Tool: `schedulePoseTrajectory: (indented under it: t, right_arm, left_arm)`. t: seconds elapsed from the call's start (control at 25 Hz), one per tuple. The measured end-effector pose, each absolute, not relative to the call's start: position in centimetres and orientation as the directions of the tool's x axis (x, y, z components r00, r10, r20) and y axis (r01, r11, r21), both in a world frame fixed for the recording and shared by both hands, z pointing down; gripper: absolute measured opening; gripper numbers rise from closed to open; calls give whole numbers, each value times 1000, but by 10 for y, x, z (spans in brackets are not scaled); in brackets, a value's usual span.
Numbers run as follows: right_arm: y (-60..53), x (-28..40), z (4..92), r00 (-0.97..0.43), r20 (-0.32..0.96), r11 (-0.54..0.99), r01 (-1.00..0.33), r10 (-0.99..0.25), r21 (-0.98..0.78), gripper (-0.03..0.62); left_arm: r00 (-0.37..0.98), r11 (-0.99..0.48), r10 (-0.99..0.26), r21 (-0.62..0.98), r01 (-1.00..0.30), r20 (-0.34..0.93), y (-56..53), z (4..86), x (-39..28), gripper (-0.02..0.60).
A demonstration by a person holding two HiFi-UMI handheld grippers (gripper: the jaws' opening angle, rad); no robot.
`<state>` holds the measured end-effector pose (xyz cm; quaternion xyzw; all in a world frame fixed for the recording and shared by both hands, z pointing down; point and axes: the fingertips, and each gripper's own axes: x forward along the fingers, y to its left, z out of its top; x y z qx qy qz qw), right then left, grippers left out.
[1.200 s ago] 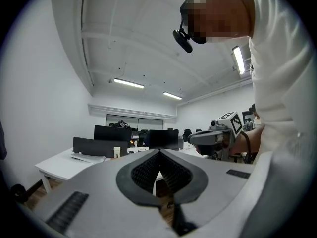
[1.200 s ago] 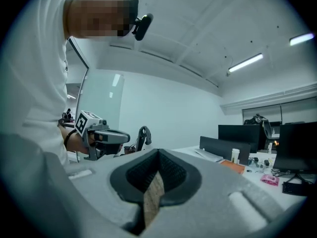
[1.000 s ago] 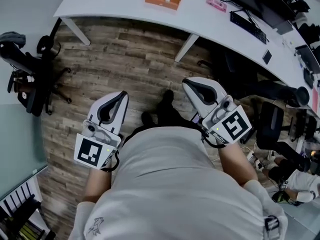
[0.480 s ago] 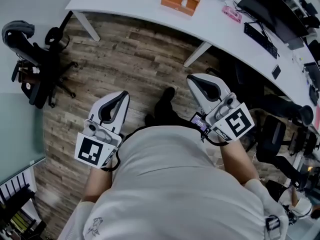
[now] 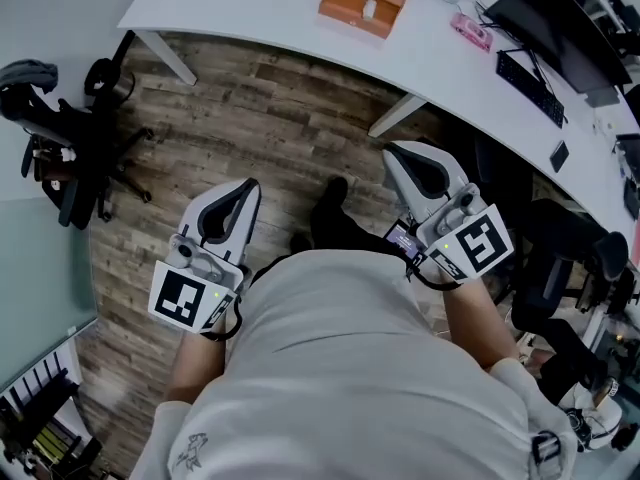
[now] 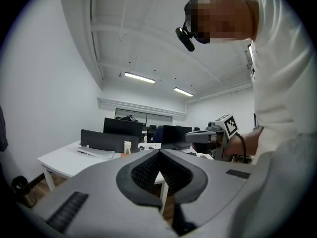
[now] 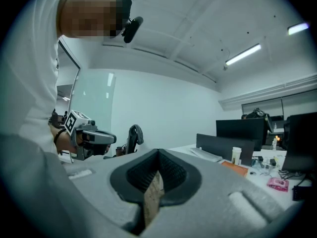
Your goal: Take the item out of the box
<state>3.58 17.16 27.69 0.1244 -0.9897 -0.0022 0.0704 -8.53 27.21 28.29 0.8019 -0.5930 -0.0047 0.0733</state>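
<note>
An orange box (image 5: 365, 1) lies on the white desk (image 5: 250, 8) at the top of the head view, far from both grippers. It also shows as an orange slab (image 7: 237, 168) in the right gripper view. My left gripper (image 5: 240, 190) is held at waist height over the wooden floor, jaws together, nothing in them. My right gripper (image 5: 400, 154) is held level with it on the other side, also shut and empty. Each gripper view shows its own closed jaws, the left gripper (image 6: 159, 152) and the right gripper (image 7: 158, 152), pointing across the office.
A black office chair (image 5: 60, 158) stands at the left by the wall. On the desk lie a pink item (image 5: 470, 31) and a keyboard (image 5: 530, 73). A slanted desk leg (image 5: 395, 116) and another chair (image 5: 560, 258) are at the right.
The head view has shifted a little, so the desk and orange box sit slightly further right in view. Both grippers stay shut near the waist.
</note>
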Motion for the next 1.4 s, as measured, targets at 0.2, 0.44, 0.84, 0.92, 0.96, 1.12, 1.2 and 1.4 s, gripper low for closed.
schedulePoseTrajectory:
  t: [0.2, 0.44, 0.84, 0.92, 0.96, 1.12, 1.2, 1.4]
  right_arm:
    - [103, 40, 280, -948, 143, 959, -281, -283, 37, 3]
    - [20, 67, 272, -930, 128, 939, -342, -344, 40, 3]
    - [-62, 114, 261, -888, 94, 892, -451, -451, 21, 3]
    - [-71, 117, 263, -880, 97, 885, -465, -465, 26, 3]
    - [-75, 118, 262, -876, 95, 881, -473, -473, 28, 3]
    - [-93, 122, 262, -861, 90, 866, -500, -500, 30, 3]
    - [-104, 122, 263, -853, 94, 858, -513, -513, 31, 3]
    - [-131, 115, 268, -838, 107, 844, -536, -536, 27, 3]
  left_arm:
    - [327, -313, -942, 150, -938, 75, 196, 287, -86, -2]
    - [397, -385, -916, 155, -910, 55, 101, 283, -62, -2]
    - [486, -474, -872, 146, -868, 61, 5, 269, -24, -2]
    - [507, -494, -860, 161, -854, 52, -7, 267, -20, -2]
    - [517, -504, -855, 157, -849, 52, -14, 267, -19, -2]
    - [552, -541, -832, 142, -829, 53, -43, 266, -13, -2]
    - [569, -560, -820, 129, -819, 58, -58, 265, -12, -2]
    - [609, -599, -790, 125, -791, 69, -95, 269, -13, -2]
